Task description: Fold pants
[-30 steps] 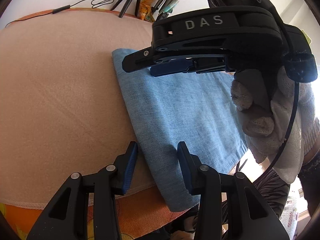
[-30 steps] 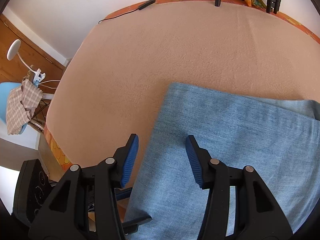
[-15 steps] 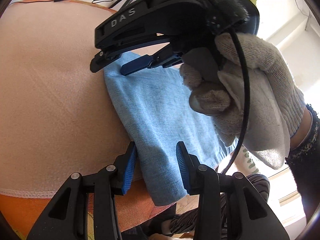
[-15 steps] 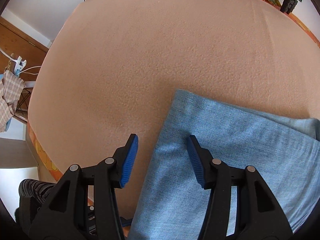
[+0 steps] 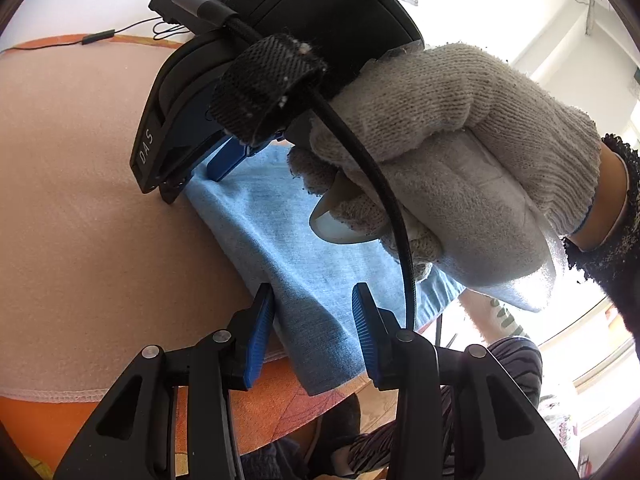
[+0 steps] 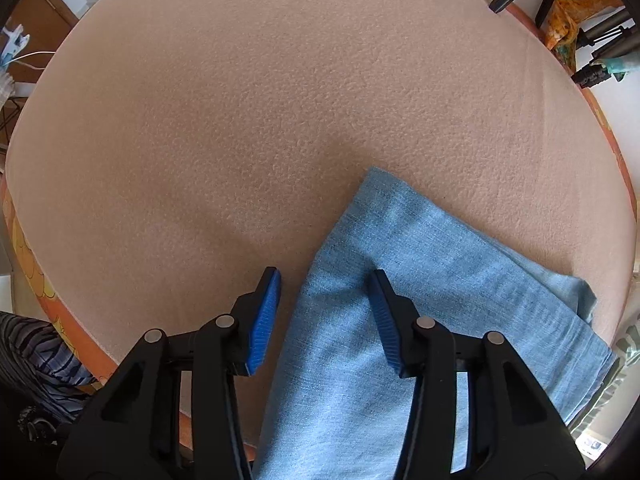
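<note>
Though just closing, right gripper [image 6: 324,312] jaws perhaps gripless astride pants [image 6: 400,320] edge, now lower.

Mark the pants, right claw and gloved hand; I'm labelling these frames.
pants [image 6: 400,280]: right wrist view, top layer.
right claw [image 6: 324,312]: right wrist view, between fingertips.
gloved hand [image 5: 460,152]: left wrist view, knuckles.

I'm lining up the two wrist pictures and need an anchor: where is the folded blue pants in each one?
Left wrist: the folded blue pants run from centre to lower middle, between the left gripper fingers.
Right wrist: the pants fill the lower right, their left edge between the right gripper fingers.
Shared landmark: the peach blanket beneath.
</note>
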{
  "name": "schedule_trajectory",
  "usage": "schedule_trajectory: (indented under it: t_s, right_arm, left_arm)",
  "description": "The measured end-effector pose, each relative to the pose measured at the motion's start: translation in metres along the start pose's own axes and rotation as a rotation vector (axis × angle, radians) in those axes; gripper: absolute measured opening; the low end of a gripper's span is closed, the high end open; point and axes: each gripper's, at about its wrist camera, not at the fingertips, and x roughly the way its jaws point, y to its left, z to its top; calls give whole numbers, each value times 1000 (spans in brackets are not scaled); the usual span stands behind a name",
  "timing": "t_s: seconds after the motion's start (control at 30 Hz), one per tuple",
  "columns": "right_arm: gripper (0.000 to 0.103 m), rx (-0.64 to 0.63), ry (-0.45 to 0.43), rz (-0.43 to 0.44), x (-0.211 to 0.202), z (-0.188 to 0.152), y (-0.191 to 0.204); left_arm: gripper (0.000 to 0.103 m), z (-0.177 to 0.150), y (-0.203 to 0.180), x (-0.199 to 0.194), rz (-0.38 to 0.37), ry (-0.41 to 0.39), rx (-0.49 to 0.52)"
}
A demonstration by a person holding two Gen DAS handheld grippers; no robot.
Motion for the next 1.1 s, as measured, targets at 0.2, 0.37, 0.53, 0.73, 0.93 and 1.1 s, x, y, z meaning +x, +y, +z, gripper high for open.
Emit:
schedule_trajectory:
  t_s: [0.2, 0.37, 0.53, 0.73, 0.93, 1.1]
  right_arm:
    - [11, 41, -43, 39, -9, -11, -11]
    - [7, 126, -114, 126, -21, -26, -30]
    - [6, 177, -169, 197, -37, -39, -55]
    - [6, 182, -198, 221, -45, -45, -75]
    - [38, 157, -183, 167, -57, -36, -82]
    - [44, 139, -170, 160, -57, -45, -85]
  left_arm:
    - [37, -2, -3, 0, 50, 11, 24]
    - [39, -1, 6, 10, 62, 44, -37]
    - [36, -3, 15, 16, 24, 71, -92]
    - [15, 0, 5, 9, -3, 14, -25]
    - [15, 2, -4, 6, -5, 1, 15]
    - [15, 15, -32, 21, 0, -3, 34]
